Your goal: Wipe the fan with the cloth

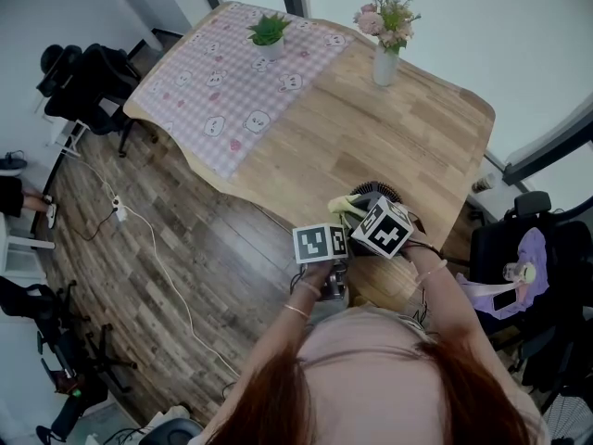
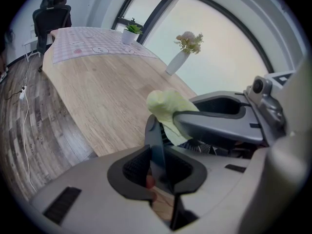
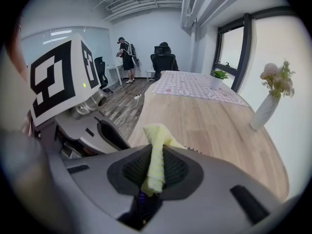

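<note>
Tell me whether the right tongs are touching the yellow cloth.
Touching. The right gripper view shows the yellow cloth pinched between the closed jaws of the right tongs, with its bunched end sticking out beyond them.

In the head view the fan (image 1: 374,190), by the table's (image 1: 417,146) near edge, shows only as a dark arc of grille. The marker cubes (image 1: 382,227) and the cloth (image 1: 341,206) cover the rest. The left gripper (image 2: 157,162) is clamped on a dark flat piece (image 2: 153,135), and what that piece belongs to cannot be told. The cloth's lower end disappears inside the right gripper (image 3: 154,169).
</note>
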Demonstrator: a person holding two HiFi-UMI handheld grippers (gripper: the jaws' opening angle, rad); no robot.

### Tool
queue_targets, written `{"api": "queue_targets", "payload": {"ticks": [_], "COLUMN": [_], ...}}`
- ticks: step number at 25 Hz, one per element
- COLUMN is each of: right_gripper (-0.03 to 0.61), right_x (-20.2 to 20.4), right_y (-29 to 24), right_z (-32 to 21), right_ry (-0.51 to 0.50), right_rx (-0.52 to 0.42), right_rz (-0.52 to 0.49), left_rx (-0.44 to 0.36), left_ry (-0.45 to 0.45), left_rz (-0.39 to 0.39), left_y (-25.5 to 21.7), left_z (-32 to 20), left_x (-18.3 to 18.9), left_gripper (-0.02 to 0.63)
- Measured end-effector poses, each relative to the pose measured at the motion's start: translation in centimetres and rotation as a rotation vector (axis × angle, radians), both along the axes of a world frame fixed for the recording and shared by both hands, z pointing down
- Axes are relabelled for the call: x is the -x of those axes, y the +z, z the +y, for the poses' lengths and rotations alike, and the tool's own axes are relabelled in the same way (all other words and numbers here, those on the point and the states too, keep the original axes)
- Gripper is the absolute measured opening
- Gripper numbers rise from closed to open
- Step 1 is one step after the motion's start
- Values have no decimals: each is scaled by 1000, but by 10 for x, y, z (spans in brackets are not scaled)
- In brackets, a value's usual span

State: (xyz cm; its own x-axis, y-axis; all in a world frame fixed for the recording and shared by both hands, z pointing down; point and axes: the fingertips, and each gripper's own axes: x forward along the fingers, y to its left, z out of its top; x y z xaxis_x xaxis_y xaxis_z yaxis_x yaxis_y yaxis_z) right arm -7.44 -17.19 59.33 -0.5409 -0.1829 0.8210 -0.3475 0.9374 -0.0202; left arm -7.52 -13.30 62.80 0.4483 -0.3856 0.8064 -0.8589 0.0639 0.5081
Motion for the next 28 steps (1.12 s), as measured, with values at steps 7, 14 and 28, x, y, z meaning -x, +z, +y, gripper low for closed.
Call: {"api": "queue_targets", "payload": {"ticks": [7,14,28], "right_gripper": [54,54,54], "right_x": [1,0,-11], "right_y": [0,2,0], "right_z": [-9,-26,-46], "right_ry": [0,21,66], "right_rx": [-1,-29,-60], "right_rz": [7,0,-7], "left_rx": [-4,-9,-17], "left_ry": [-6,-19,-52], "left_rz": [2,-1,-21], "left_y": [0,0,0], "left_z": [-1,-2,-1], "left_x": [0,1,2], "left_gripper": [72,72,72]}}
